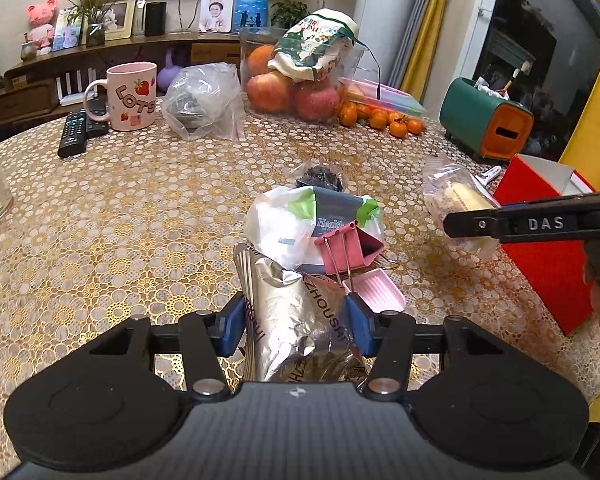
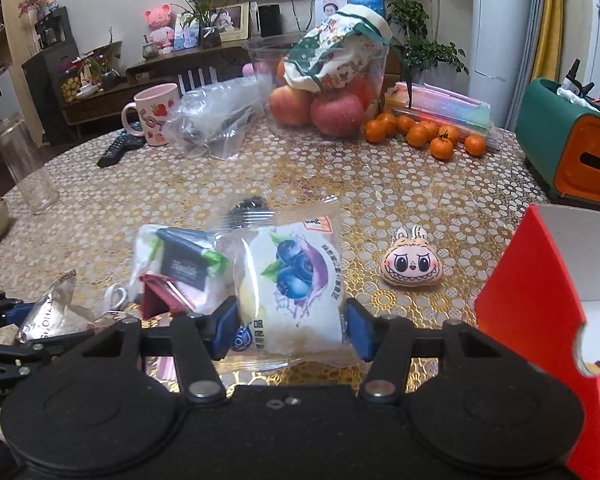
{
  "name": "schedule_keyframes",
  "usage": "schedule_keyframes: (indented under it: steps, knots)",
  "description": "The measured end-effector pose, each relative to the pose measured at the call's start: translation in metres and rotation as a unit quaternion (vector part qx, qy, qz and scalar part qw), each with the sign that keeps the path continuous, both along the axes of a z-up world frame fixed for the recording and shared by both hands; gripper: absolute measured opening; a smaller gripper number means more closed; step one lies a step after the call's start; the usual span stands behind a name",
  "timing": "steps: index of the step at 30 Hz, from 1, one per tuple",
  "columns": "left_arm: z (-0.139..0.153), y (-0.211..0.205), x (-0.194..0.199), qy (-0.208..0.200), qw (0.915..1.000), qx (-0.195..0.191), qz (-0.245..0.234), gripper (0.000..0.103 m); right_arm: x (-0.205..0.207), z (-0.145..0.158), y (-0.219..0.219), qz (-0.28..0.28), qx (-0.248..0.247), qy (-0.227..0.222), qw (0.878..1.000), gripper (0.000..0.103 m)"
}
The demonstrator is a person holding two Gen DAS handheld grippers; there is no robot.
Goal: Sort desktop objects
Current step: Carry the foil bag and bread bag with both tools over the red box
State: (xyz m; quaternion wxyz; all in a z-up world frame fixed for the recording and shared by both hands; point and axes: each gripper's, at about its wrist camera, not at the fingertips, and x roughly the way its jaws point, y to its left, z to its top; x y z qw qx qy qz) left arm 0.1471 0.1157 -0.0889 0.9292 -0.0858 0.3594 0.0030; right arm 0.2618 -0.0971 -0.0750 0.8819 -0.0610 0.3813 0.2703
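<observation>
Desktop objects are only partly dealt with, as far as these views show: most of them lie loose on the gold-and-white patterned desk. The left hand-held gripper has its blue pads pressed on either side of a crinkled silver foil snack pouch, which looks lifted off the surface. The right hand-held gripper is likewise clamped on a clear-wrapped bun packet printed with blueberries, held above the desk. Left on the desk near the middle are a white and green plastic bag with a grey label, a pink metal binder clip, a small pink ridged plastic tray and, off to the right, a small cream plush toy with a toothy grin. An open red cardboard box stands at the right edge, just beside the right gripper; I judge it the likely destination, though its inside is not visible, so nothing can be counted as sorted yet. Two items are in hand; several remain.
</observation>
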Motion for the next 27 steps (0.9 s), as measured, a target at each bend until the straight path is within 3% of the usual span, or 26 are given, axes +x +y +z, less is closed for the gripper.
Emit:
schedule_keyframes:
  steps: [14,27]
  knots:
    - [0.034,-0.02,-0.022,-0.024,0.9996,-0.005,-0.011,0.052,-0.044,0.031,-0.029,0.007,0.036,-0.009,0.999,0.054]
    - [0.069,-0.077,-0.04,-0.047,0.997,-0.007,-0.061,0.052,-0.086,0.06,-0.083,-0.006,0.05,-0.021,0.998,0.054]
